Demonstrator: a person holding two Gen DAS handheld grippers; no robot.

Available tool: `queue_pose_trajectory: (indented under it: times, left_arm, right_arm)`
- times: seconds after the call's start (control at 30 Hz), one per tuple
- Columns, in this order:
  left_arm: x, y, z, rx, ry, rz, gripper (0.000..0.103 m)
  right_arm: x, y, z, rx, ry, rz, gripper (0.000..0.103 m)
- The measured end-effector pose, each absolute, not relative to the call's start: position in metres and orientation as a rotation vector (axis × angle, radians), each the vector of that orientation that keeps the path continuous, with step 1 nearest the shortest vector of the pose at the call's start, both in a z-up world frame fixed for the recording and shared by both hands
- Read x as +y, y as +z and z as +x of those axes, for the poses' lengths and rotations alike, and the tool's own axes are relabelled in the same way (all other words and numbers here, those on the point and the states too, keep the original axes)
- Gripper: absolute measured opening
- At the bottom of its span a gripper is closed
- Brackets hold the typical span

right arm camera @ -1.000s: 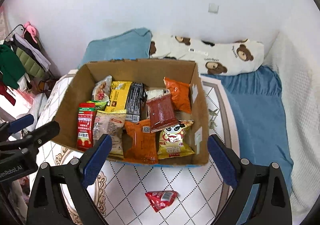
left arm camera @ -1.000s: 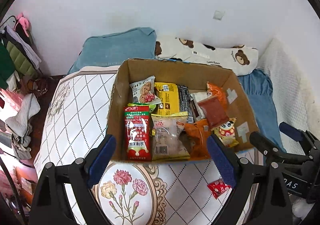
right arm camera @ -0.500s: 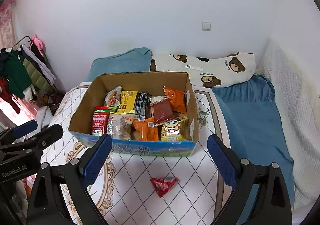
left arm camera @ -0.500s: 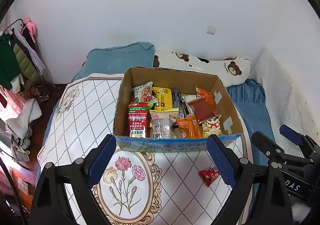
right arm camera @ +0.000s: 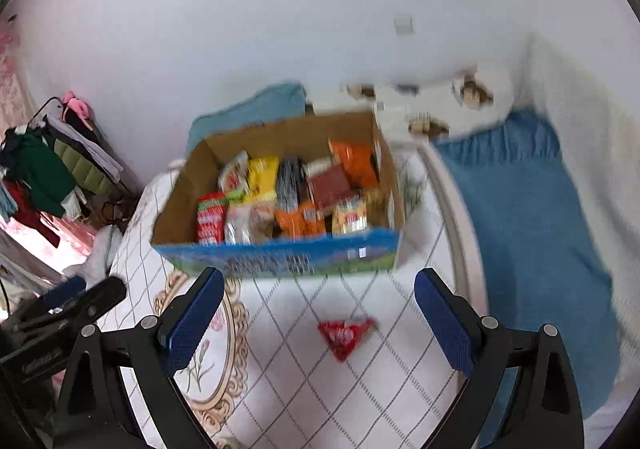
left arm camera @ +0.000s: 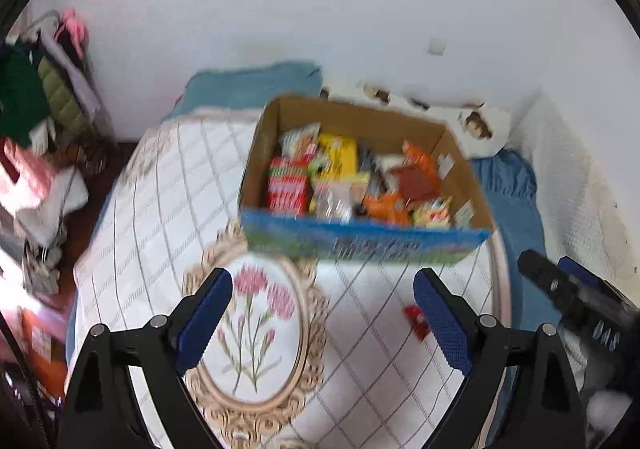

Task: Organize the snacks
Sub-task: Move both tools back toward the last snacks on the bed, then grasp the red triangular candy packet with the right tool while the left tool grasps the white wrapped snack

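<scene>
An open cardboard box (left arm camera: 362, 243) (right arm camera: 276, 259) with a blue printed front sits on the bed, packed with several snack packets in red, yellow, orange and brown. One small red packet (right arm camera: 346, 333) (left arm camera: 416, 319) lies loose on the white quilt in front of the box. My left gripper (left arm camera: 322, 319) hangs open over the quilt's flower medallion, with nothing between its blue pads. My right gripper (right arm camera: 320, 321) is open too, its fingers straddling the loose red packet from above without touching it. Each gripper shows at the edge of the other's view.
A white quilt (left arm camera: 160, 217) with a grid pattern covers the bed. A teal pillow (left arm camera: 248, 87) and a bear-print pillow (right arm camera: 460, 97) lie behind the box against the white wall. A blue sheet (right arm camera: 528, 201) runs along the right. Clothes (right arm camera: 44, 169) hang at left.
Both grippers have drawn back from the box, so it looks smaller and farther. The loose red packet now sits between the right gripper's fingers in view. Both grippers stayed open.
</scene>
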State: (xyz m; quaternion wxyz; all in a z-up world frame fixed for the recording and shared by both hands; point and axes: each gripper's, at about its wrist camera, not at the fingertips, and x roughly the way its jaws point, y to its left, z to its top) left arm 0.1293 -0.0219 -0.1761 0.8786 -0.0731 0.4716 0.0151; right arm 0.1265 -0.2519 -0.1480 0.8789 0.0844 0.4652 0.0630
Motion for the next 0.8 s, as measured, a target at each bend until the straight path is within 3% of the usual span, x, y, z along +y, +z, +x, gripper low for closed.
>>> queue_pose_trajectory:
  times: [0.33,0.57,0.8]
  left_arm:
    - [0.000,-0.300,0.104,1.285,0.242,-0.141,0.093]
    - [0.014,-0.347,0.073,1.489,0.261,-0.197,0.093]
    - [0.011,-0.396,0.039,1.737,0.088,-0.302,0.093]
  right_arm:
    - [-0.286,-0.317,0.161,1.303,0.097,0.414,0.098]
    - [-0.275,-0.363,0.171,1.323,0.110,0.396,0.057]
    - [-0.248,-0.358,0.155,1.279,0.168,0.226,0.054]
